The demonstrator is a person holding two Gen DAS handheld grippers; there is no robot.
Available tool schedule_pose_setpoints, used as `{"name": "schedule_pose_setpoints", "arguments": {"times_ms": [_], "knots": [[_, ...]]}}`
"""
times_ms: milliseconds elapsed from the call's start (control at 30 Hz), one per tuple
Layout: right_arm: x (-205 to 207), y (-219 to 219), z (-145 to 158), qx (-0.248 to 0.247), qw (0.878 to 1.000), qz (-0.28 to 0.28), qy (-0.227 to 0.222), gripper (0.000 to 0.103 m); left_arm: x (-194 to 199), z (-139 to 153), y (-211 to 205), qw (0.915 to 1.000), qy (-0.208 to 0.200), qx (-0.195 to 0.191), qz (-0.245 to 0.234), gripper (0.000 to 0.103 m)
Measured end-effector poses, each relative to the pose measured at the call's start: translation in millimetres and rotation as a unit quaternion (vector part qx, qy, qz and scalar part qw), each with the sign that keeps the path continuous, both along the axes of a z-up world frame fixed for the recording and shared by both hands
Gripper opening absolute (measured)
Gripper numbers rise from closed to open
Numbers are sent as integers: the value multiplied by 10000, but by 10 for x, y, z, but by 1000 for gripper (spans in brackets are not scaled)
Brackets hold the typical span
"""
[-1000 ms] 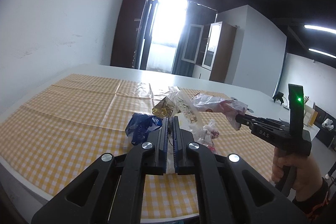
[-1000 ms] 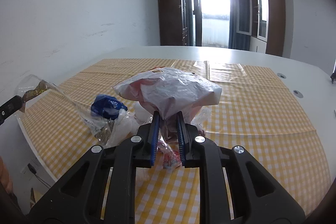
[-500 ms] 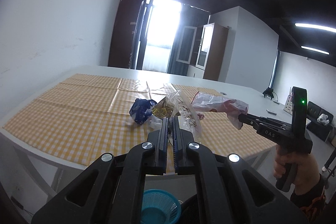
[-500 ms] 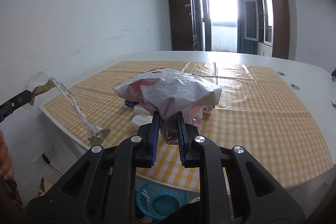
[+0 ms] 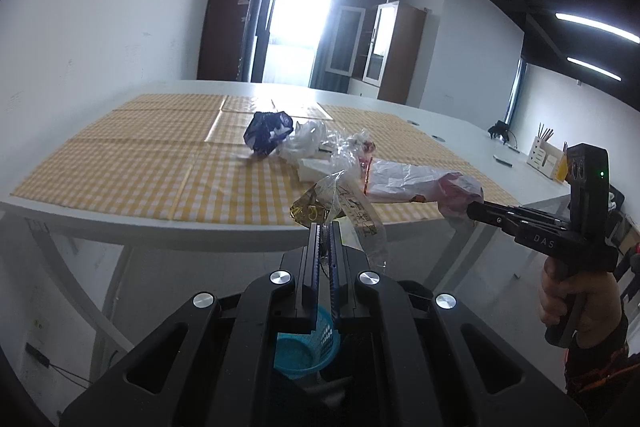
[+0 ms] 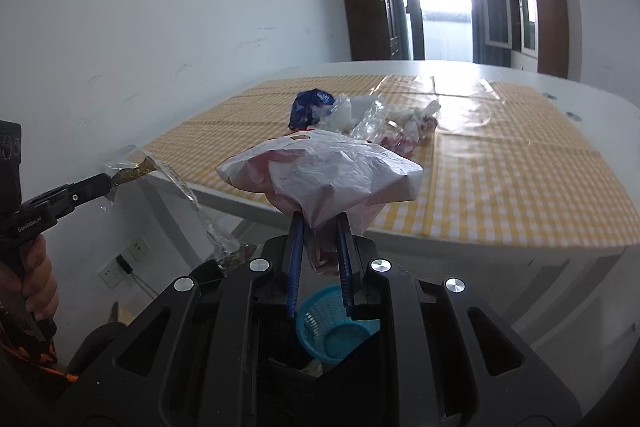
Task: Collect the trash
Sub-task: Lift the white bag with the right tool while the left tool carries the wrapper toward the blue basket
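My left gripper (image 5: 325, 227) is shut on a clear wrapper with gold print (image 5: 344, 203), held in the air off the table's front edge; it also shows in the right wrist view (image 6: 176, 187). My right gripper (image 6: 319, 223) is shut on a crumpled white and pink plastic bag (image 6: 320, 173), also held off the table; the bag shows in the left wrist view (image 5: 420, 183). A blue basket (image 5: 308, 343) stands on the floor below both grippers (image 6: 340, 323). More trash lies on the checked tablecloth: a blue crumpled bag (image 5: 268, 133) and clear plastic (image 5: 308, 143).
The white table (image 5: 160, 227) with its yellow checked cloth (image 6: 500, 179) stands ahead, its edge and legs close in front. A white wall runs along the left. A pen holder (image 5: 546, 155) stands at the table's far right.
Both grippers have drawn back from over the table and lowered, each carrying its piece of trash. The blue basket on the floor has come into view below them.
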State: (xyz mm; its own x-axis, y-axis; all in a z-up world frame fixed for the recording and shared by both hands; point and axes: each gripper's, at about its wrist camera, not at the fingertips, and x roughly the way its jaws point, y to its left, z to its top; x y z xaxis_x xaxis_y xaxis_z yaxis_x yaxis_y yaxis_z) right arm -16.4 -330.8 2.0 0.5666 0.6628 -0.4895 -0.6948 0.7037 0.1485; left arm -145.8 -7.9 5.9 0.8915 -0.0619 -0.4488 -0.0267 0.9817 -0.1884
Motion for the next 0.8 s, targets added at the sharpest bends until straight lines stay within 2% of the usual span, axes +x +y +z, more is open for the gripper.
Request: {"name": "schedule_pose_setpoints", "arguments": {"times_ms": [133,233,333,800], "knots": [[-161,77,-228,-336,9994,2,50,15,-79,-122,2,9998,184,103,-13,3],[-235,128,-425,-475,9984,136,272,15,-65,-272,27,9992,383,103,-41,3],[-243,186,-597,-632,9969,221,408,15,2,-473,88,9979,635,-58,-91,4],[315,558,-1574,-1265,9809,-11,1479,15,783,-1467,76,9835,1796,-156,-114,3]]}}
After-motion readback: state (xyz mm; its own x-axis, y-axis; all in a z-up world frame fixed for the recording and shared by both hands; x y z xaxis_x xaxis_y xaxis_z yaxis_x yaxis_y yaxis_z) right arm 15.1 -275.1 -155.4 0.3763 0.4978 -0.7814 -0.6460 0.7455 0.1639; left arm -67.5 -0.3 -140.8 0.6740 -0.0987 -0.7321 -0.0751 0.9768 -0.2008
